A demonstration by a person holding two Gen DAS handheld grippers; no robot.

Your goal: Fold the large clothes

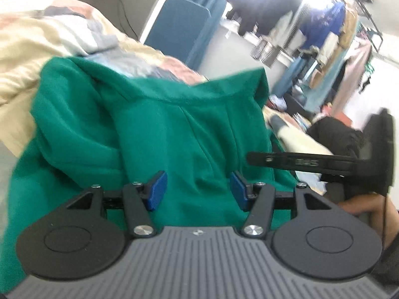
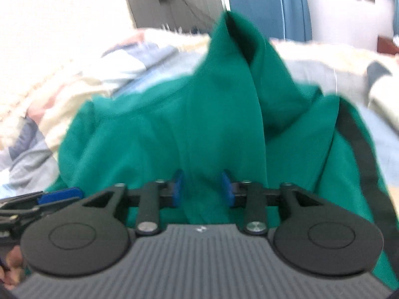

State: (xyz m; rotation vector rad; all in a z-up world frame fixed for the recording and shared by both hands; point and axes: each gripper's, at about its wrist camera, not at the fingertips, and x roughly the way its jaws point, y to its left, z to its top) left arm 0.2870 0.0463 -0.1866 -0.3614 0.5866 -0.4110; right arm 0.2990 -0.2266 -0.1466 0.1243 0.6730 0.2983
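Garment: a large green garment lies bunched on my bed, over a patchwork quilt of cream, pink and pale blue squares. In my right view the same green cloth rises to a peak at the far end, with a dark strip running down its right side.

Left tongs: my left gripper stands with its jaws apart, blue pads clear of each other, and green cloth fills the gap. I cannot tell if the pads press on it (the fabric may simply lie beneath them).

Right tongs: my right gripper has its jaws set narrower than the left, with a fold of the green cloth between the blue pads. Whether they pinch it I cannot tell; the picture is blurred.

Neighbours: from the left view, the right tool shows as a black bar at the right edge, beside the garment. From the right view, one blue pad of the left tool pokes in at the left edge, against the green cloth.

Room: a blue upholstered panel stands beyond the bed, and clothes hang on a rail at the far right.
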